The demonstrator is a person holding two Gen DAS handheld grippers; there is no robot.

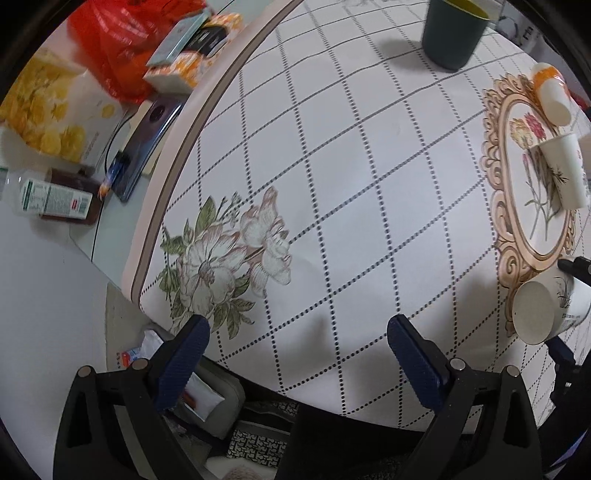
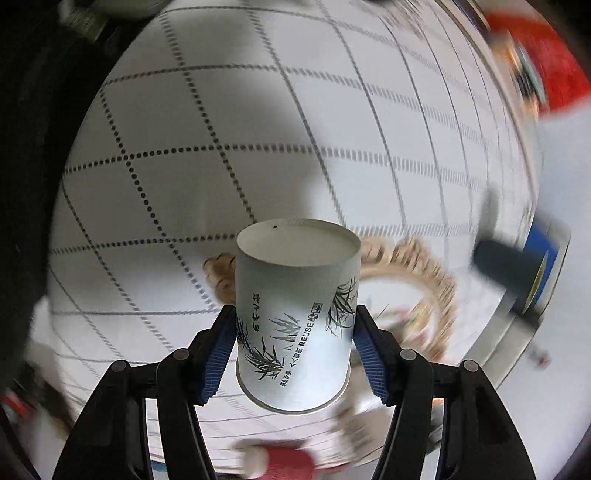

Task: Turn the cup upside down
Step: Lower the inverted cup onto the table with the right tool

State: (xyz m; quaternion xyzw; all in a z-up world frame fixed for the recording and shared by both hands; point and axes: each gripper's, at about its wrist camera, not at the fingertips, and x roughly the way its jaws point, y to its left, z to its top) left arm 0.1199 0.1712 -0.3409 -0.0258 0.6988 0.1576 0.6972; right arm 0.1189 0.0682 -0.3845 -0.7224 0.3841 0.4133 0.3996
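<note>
My right gripper (image 2: pixel 295 332) is shut on a white paper cup (image 2: pixel 295 321) with black bamboo print. The cup's flat base points away from the camera and its rim points toward it, above the checked tablecloth (image 2: pixel 184 166). The same cup shows in the left wrist view (image 1: pixel 546 310) at the right edge, held on its side with its base facing the camera. My left gripper (image 1: pixel 299 332) is open and empty over the cloth near the table's front edge.
A dark green cup (image 1: pixel 452 29) stands at the far side. Another white paper cup (image 1: pixel 561 170) and an orange-topped bottle (image 1: pixel 552 92) are on the ornate oval print. Boxes, a red bag (image 1: pixel 110 48) and a phone lie left of the table.
</note>
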